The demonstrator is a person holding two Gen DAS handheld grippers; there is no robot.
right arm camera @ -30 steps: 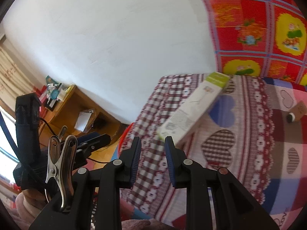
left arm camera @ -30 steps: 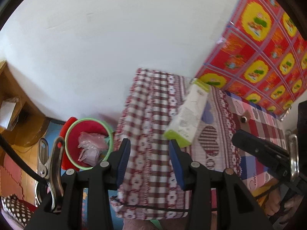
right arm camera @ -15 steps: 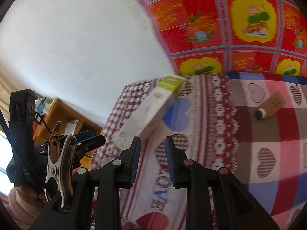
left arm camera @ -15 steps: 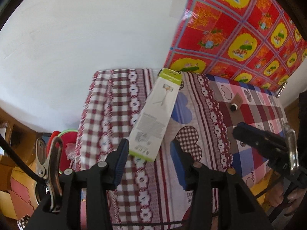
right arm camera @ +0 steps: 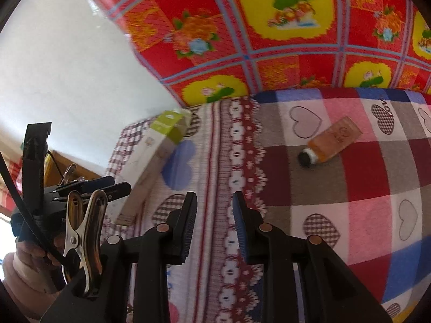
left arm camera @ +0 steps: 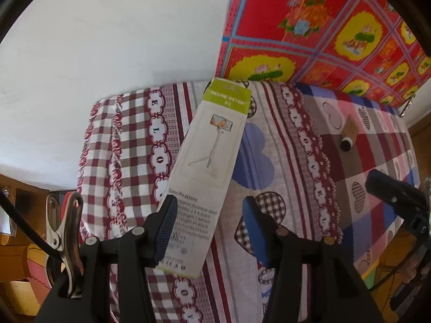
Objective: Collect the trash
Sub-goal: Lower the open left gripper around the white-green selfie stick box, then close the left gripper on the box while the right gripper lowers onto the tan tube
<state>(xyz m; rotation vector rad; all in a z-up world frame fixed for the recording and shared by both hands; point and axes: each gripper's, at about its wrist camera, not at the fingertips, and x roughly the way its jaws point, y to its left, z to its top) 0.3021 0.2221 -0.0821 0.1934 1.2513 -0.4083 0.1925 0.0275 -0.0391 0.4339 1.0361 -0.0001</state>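
Observation:
A long white box with green ends (left arm camera: 207, 167) lies on the patterned tablecloth (left arm camera: 309, 145); it also shows in the right wrist view (right arm camera: 150, 158). My left gripper (left arm camera: 208, 228) is open, its jaws on either side of the box's near end, not closed on it. A small orange tube with a black cap (right arm camera: 330, 142) lies further right on the cloth, small in the left wrist view (left arm camera: 348, 132). My right gripper (right arm camera: 214, 224) is open and empty above the cloth, between box and tube.
A white wall and a red and yellow flowered sheet (right arm camera: 296, 32) stand behind the table. A wooden cabinet (left arm camera: 16, 242) is at the lower left beside the table. The table's left edge drops off under the checked cloth (left arm camera: 107, 161).
Both grippers swung right, away from the red bin on the floor, and moved in over the table. The left gripper has come up around the box's near end. The tube is now nearer the right gripper.

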